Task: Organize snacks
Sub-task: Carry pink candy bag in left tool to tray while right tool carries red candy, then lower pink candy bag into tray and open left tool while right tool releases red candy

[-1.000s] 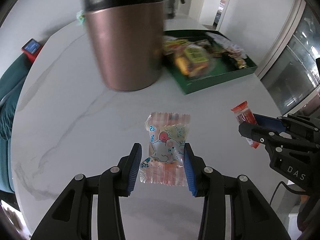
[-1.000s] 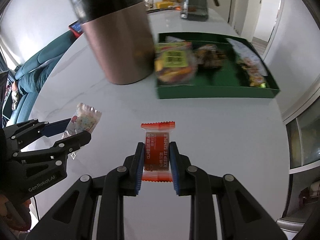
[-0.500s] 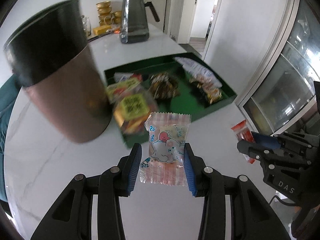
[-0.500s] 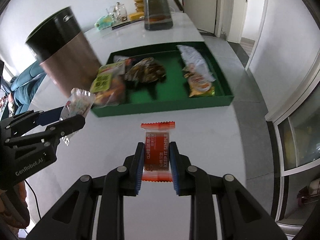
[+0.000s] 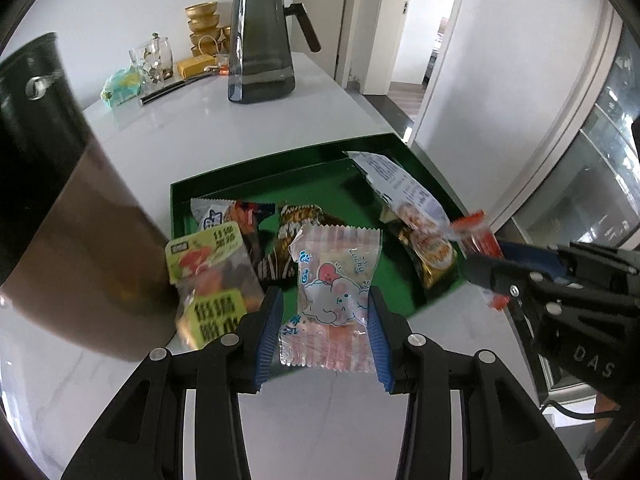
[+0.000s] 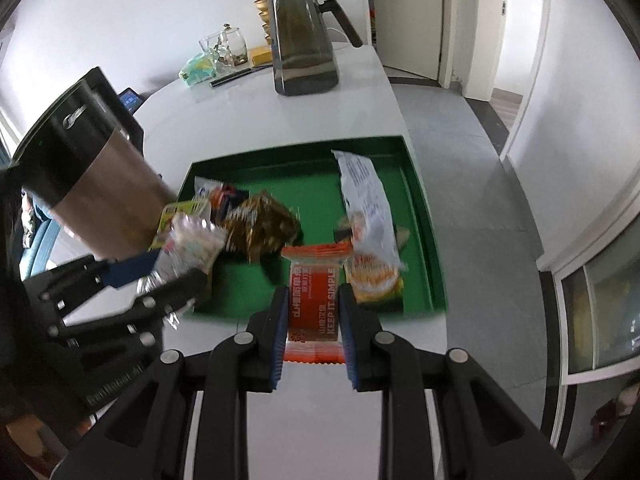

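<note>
Above the green tray, both fingers pinch snacks — left the pink candy packet, right the orange bar.

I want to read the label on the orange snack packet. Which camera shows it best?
The right wrist view: the orange packet sits face-on between the right claw fingers, its "KEEP IT SIMPLE" print legible. The left wrist view shows the same packet only small, angled and blurred at the frame's right side.

White marble table — green tray, copper canister, dark pitcher
</note>
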A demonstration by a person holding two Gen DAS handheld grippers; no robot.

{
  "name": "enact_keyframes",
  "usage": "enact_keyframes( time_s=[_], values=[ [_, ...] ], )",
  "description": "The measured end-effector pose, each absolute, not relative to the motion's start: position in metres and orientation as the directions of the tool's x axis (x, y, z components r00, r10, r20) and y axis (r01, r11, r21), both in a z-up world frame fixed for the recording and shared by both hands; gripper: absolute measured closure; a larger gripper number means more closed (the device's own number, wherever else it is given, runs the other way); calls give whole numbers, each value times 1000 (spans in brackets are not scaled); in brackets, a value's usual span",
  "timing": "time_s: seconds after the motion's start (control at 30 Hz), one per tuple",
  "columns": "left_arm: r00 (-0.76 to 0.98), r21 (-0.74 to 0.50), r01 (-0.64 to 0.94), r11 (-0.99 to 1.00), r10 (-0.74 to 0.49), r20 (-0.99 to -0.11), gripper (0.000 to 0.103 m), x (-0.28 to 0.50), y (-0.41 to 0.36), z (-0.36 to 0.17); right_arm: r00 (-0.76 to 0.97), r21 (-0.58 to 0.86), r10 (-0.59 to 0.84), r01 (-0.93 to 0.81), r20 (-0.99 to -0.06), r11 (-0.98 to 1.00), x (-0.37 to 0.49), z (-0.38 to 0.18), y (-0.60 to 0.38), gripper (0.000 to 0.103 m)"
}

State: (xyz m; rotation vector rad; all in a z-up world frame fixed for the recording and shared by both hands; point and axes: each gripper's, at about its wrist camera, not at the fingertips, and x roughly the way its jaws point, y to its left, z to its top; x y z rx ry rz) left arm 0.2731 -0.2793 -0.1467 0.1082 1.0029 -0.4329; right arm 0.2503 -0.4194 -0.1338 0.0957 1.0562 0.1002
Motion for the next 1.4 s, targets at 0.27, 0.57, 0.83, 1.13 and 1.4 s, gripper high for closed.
enact_keyframes(
  time_s=[0.27, 0.57, 0.83, 1.13, 1.4],
  values=[
    [428, -98, 387, 917, -273, -862, 67, 290, -288, -171, 428, 156, 172, -74, -887, 985, 292, -165, -414, 83],
    [401, -99, 395, 913, -268, -876, 67, 296, -294, -184, 362, 159, 182, -93, -914, 983, 307, -195, -407, 83],
    [378, -87, 414, 906, -258, -889, 67, 296, -301, -194, 321, 160, 175, -73, -931, 984, 308, -210, -410, 83],
    [377, -88, 418, 904, -260, -889, 67, 292, -300, -194, 310, 165, 171, -46, -935, 985, 307, -215, -416, 83],
    [369, -104, 424, 900, -276, -887, 67, 293, -296, -193, 299, 178, 181, -36, -937, 983, 308, -216, -418, 72]
  ],
)
